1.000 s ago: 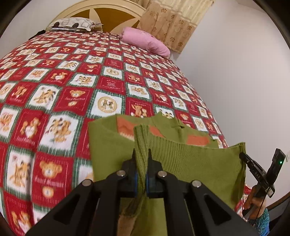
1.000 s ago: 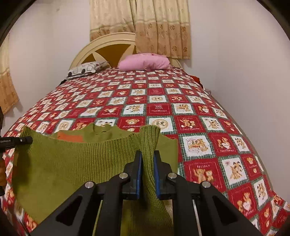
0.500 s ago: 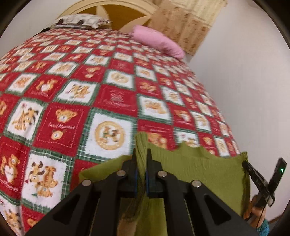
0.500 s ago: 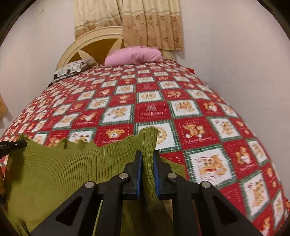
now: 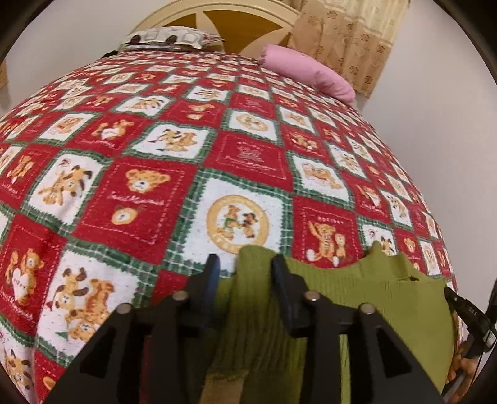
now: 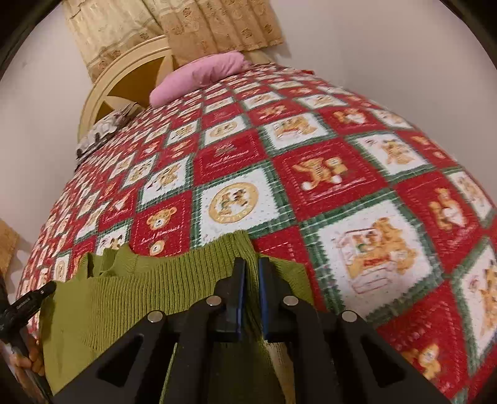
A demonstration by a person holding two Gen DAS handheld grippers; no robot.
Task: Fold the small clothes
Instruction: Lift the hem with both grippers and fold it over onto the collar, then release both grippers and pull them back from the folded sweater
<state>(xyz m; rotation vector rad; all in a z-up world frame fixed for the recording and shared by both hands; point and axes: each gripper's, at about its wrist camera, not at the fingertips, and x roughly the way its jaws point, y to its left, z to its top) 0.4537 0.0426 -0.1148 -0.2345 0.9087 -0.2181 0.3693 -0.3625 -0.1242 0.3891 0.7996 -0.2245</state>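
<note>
Left tongs (image 5: 245,270) are spread wide, jaws well apart, and a ribbed corner of the green sweater (image 5: 372,298) stands loose in the gap, touching neither pad as far as the left wrist view shows. So nothing is gripped on that side. In this view the sweater spreads from the tongs toward 3 o'clock, lying low across the near end of the bed, its jagged upper edge reaching a teddy-bear square of the quilt (image 5: 149,192).

Over to the right wrist view: the right tongs (image 6: 251,270) are nearly closed, only a slim gap, and a fold of the green sweater (image 6: 124,298) is pinched between the blue-lined pads. The knit rises above the fingertips to a ribbed peak at 12 o'clock from the tongs, then fans out toward 9 o'clock across the red, white and green quilt (image 6: 357,186). This view is somewhat blurred.

Each camera catches the other tool at its edge: a black tip at 3 o'clock in the left view, another at 9 o'clock in the right view, both right at the sweater's outer border.

Far up the bed, a pink pillow (image 5: 307,74) lies at 1 o'clock, a patterned grey-and-white pillow (image 5: 170,37) at 11 o'clock, both against the cream headboard (image 5: 223,12). Beige curtains (image 6: 174,28) hang behind.
</note>
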